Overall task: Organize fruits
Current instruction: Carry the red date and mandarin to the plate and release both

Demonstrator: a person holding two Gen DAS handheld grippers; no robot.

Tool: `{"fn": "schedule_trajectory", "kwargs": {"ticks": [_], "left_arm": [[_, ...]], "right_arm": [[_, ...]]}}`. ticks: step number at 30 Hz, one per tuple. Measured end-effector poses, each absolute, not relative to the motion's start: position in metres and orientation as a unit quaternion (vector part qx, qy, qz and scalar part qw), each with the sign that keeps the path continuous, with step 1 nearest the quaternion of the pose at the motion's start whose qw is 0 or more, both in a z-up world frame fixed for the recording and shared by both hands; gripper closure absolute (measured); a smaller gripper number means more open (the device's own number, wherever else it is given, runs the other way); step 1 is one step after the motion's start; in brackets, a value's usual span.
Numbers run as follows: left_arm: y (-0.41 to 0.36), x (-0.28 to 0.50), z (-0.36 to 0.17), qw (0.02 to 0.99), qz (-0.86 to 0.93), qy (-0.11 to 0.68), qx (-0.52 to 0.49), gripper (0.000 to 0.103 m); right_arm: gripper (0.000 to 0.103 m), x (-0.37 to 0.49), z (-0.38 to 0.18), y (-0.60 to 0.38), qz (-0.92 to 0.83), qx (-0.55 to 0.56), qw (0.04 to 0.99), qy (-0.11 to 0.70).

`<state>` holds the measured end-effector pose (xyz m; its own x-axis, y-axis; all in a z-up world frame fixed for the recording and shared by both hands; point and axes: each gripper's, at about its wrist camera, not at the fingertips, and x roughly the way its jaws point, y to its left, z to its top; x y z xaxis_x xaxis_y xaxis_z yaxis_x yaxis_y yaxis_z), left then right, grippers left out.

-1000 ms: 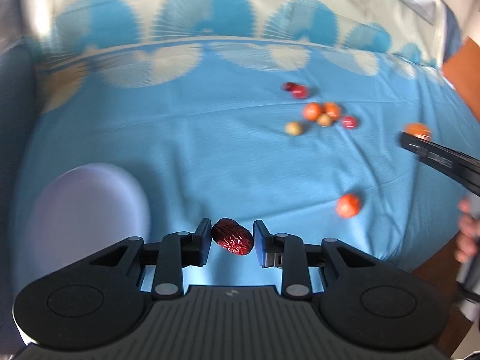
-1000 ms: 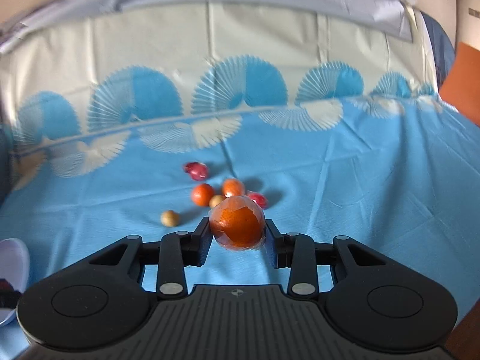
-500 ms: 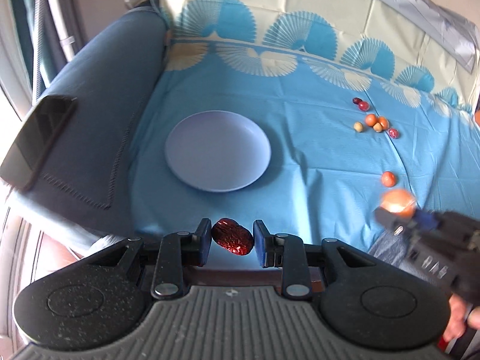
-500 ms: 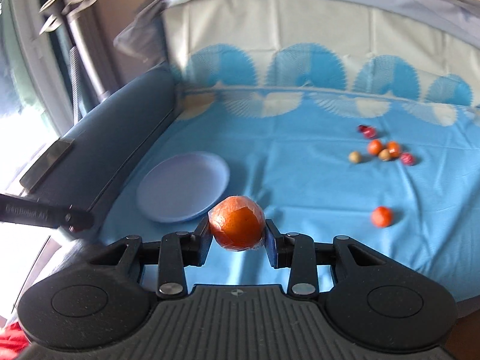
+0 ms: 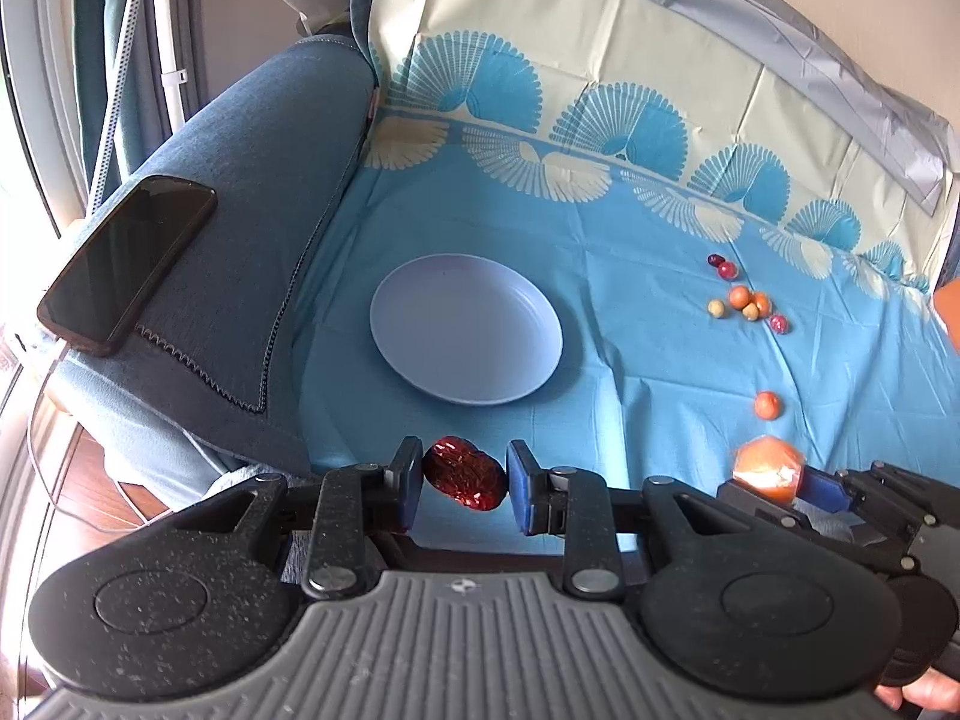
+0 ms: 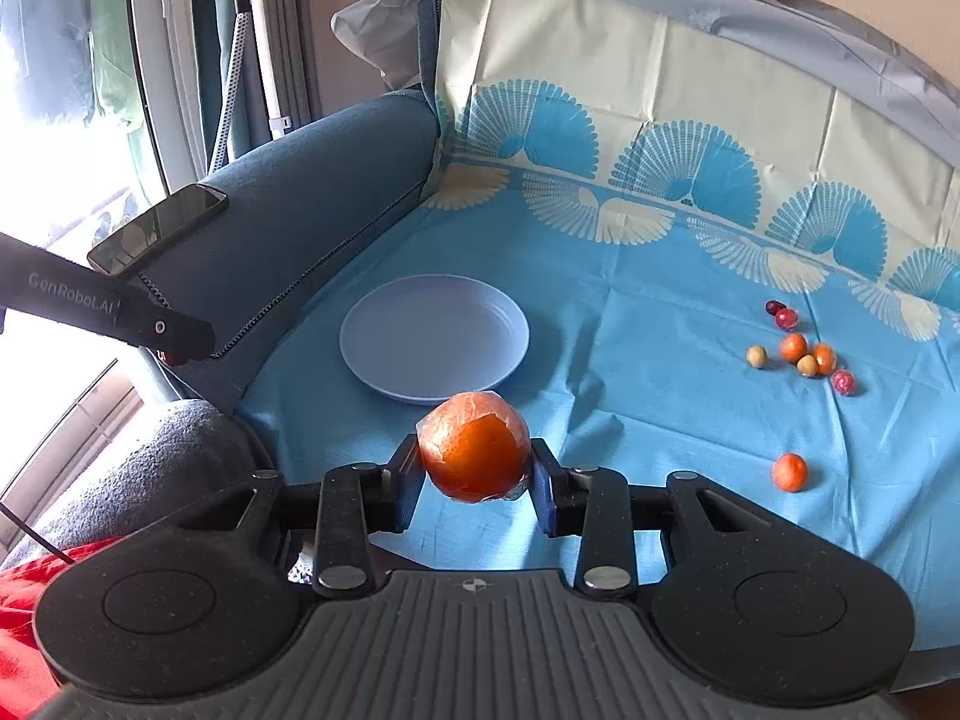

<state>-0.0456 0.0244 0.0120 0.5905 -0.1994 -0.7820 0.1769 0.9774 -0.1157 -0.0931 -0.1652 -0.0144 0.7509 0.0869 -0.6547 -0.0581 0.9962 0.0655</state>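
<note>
My left gripper (image 5: 462, 483) is shut on a wrinkled red date (image 5: 463, 479), held above the sofa's front edge, near side of the pale plate (image 5: 420, 360). My right gripper (image 6: 474, 477) is shut on a plastic-wrapped orange (image 6: 474, 447), just this side of the plate (image 6: 384, 372). The right gripper and its orange (image 5: 768, 468) show in the left wrist view at lower right. The plate holds nothing. Several small fruits (image 6: 801, 351) cluster at the right on the blue cloth, with one small orange (image 6: 789, 471) nearer.
A black phone (image 5: 126, 264) lies on the blue sofa armrest (image 5: 252, 192) to the left of the plate. The sofa back (image 6: 660, 84) rises behind the cloth. A window and curtain are at the far left. A red cloth (image 6: 24, 630) lies at lower left.
Both grippers have pulled back and up from the fruit cluster and turned left, each keeping its fruit. The plate, armrest and phone have come into view.
</note>
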Motion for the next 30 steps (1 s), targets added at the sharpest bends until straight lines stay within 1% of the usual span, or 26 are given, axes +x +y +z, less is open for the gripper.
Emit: {"fn": "schedule_trajectory", "kwargs": {"ticks": [7,11,21,27,28,29,30], "left_arm": [[0.02,-0.004,0.009,0.894,-0.106,0.436,-0.007,0.07],[0.016,0.032,-0.005,0.892,-0.099,0.442,-0.001,0.07],[-0.005,0.145,-0.088,0.867,-0.091,0.489,0.028,0.07],[-0.014,0.189,-0.135,0.848,-0.092,0.52,0.047,0.07],[-0.015,0.193,-0.139,0.847,-0.094,0.522,0.048,0.063],[-0.015,0.196,-0.14,0.847,-0.092,0.522,0.048,0.038],[-0.014,0.197,-0.138,0.849,-0.088,0.519,0.047,0.021]], "right_arm": [[0.065,-0.058,-0.021,-0.167,0.032,0.027,0.931,0.363],[0.065,-0.023,-0.034,-0.167,0.032,0.02,0.928,0.372],[0.064,0.094,-0.095,-0.152,0.049,0.004,0.907,0.419],[0.064,0.142,-0.134,-0.143,0.057,-0.019,0.889,0.453],[0.064,0.146,-0.139,-0.143,0.059,-0.022,0.887,0.458],[0.063,0.15,-0.141,-0.143,0.06,-0.02,0.885,0.461],[0.051,0.152,-0.14,-0.144,0.058,-0.016,0.888,0.457]]}}
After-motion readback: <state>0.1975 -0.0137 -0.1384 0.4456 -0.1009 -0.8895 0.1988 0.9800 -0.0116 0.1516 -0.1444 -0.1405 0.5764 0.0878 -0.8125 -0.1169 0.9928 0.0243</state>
